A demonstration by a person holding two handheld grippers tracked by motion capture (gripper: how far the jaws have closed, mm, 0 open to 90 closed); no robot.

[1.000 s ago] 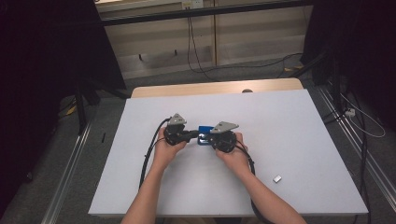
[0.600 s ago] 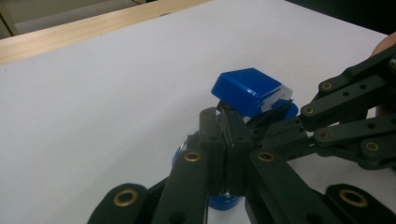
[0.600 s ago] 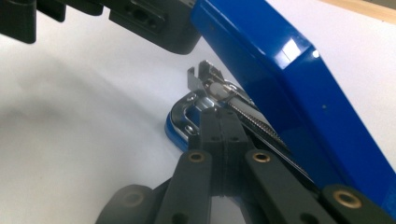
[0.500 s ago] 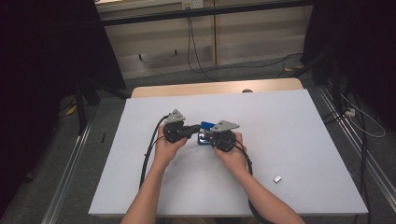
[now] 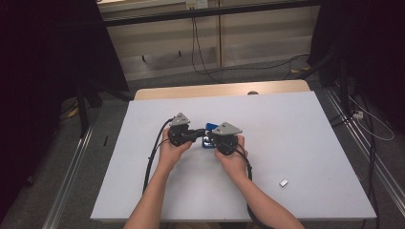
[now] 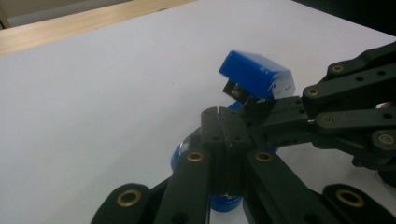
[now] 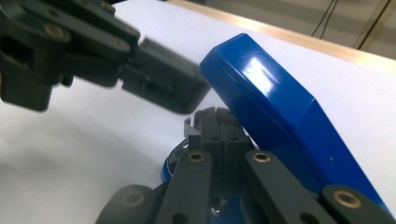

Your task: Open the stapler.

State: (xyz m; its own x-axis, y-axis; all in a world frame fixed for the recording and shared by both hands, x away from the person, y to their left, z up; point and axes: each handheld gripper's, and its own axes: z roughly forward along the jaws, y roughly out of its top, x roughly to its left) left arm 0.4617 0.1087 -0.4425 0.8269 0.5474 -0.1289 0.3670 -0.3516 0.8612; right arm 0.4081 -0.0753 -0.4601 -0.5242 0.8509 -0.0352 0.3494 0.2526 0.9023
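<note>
A glossy blue plastic stapler [image 5: 208,135] with its hinged top [image 6: 256,76] raised sits mid-table on the white tabletop [image 5: 296,138]. The left gripper [image 6: 225,130] and right gripper [image 7: 215,122] meet over it, each with jaws pressed together on the stapler's metal parts. A small grey metal block [image 5: 283,182] lies well apart, near the right forearm.
</note>
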